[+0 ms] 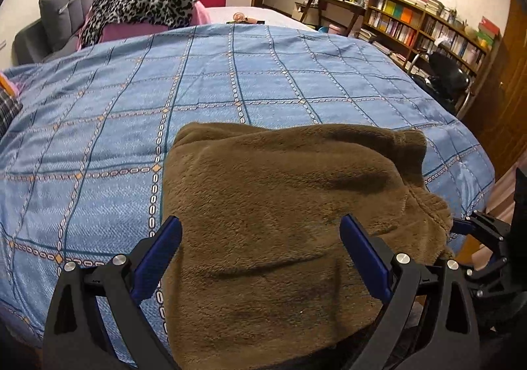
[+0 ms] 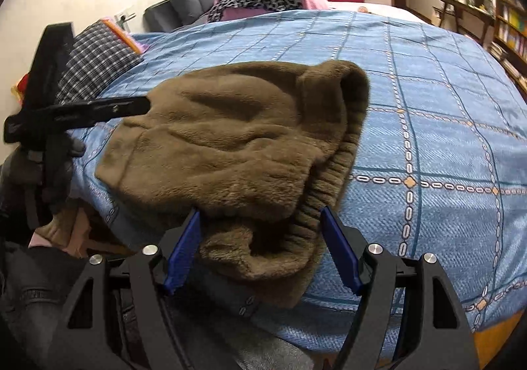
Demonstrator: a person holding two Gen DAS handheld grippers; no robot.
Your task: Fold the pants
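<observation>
Brown fleece pants (image 1: pixel 280 221) lie bunched and folded near the front edge of a bed with a blue checked cover (image 1: pixel 230 80). My left gripper (image 1: pixel 260 231) is open, its blue fingers held above the pants' near part. In the right wrist view the pants (image 2: pixel 230 139) show their ribbed waistband at the right side. My right gripper (image 2: pixel 260 225) is open, with the waistband end between its fingers. The left gripper (image 2: pixel 98 109) appears there as a black shape at the pants' left edge.
A leopard-print blanket (image 1: pixel 141 4) and a grey headboard (image 1: pixel 62 11) are at the far end. A plaid cloth (image 2: pixel 95 60) lies at the bed's left. Bookshelves (image 1: pixel 428 24) and a black chair (image 1: pixel 451 73) stand to the right.
</observation>
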